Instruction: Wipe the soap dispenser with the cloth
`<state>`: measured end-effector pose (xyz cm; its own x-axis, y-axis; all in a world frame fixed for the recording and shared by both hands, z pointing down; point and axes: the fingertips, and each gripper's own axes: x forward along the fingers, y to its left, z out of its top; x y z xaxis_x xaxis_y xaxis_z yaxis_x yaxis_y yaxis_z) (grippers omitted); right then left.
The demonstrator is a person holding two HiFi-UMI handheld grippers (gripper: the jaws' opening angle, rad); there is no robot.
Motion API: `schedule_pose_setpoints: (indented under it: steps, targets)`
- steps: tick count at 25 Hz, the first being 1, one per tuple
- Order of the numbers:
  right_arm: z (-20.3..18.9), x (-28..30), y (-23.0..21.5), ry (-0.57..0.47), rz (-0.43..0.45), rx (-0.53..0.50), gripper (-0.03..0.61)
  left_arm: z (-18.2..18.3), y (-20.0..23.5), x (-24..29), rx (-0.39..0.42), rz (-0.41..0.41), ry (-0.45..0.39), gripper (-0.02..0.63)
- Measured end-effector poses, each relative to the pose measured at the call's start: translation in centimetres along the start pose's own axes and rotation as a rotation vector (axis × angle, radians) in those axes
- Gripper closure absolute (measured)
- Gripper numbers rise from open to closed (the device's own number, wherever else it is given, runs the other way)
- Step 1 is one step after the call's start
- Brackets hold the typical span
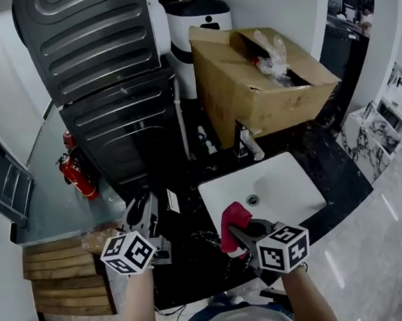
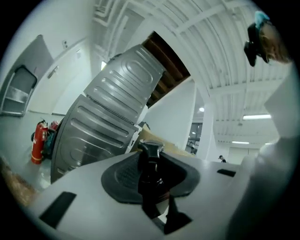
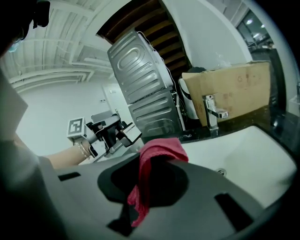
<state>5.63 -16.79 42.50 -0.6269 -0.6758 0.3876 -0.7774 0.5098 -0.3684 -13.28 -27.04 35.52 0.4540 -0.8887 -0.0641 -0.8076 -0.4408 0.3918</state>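
Observation:
A dark soap dispenser (image 1: 171, 202) with a white label is clamped in my left gripper (image 1: 149, 204), lying sideways over the black countertop, left of the sink. In the left gripper view its black pump head (image 2: 150, 152) sticks up between the jaws. The right gripper view shows the left gripper (image 3: 112, 133) and the dispenser (image 3: 129, 133) at mid-left. My right gripper (image 1: 239, 231) is shut on a red cloth (image 1: 233, 220) that bunches above its jaws over the sink's near-left corner. The cloth (image 3: 157, 154) and the dispenser are apart.
A white sink (image 1: 286, 177) with a chrome faucet (image 1: 248, 144) lies in the black countertop (image 1: 194, 244). Behind it stands an open cardboard box (image 1: 264, 81). A dark ribbed metal appliance (image 1: 102, 67) rises at the back left, with red fire extinguishers (image 1: 76, 175) and wooden slats (image 1: 57, 274) beside it.

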Motion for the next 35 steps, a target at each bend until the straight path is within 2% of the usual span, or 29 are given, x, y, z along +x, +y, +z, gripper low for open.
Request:
schedule_pose_setpoints:
  steps: [9,13,18,27,28,30,32,35]
  targets:
    - [-2.0,1.3,-3.6,0.064,-0.062,0.073,0.530,-2.9,4.8,6.5,0.164,-0.066,0.167,0.508]
    - [-2.3,2.2,-4.9,0.067,-0.085,0.107,0.530,-4.8,6.9,9.5,0.161,-0.037,0.220,0.508]
    - [-2.7,2.9,-5.6,0.063,-0.087,0.172,0.530,-7.0,8.8,12.0,0.212,0.036,0.244,0.508]
    - [-3.4,3.7,-6.2,0.084,-0.117,0.190,0.529,-7.8,8.4,13.2,0.360,0.070,0.222,0.503]
    - [-3.4,3.7,-6.2,0.086,-0.119,0.187,0.529,-7.9,8.4,13.2,0.375,0.070,0.228,0.492]
    - [-3.3,3.7,-6.2,0.077,-0.119,0.191,0.529,-8.3,8.4,12.7,0.390,0.078,0.247,0.378]
    - [-3.0,3.6,-6.2,0.051,-0.114,0.199,0.529,-8.3,8.7,11.8,0.391,0.098,0.253,0.342]
    - [-2.1,3.4,-6.4,0.007,-0.116,0.174,0.529,-8.3,9.1,10.2,0.380,0.130,0.257,0.333]
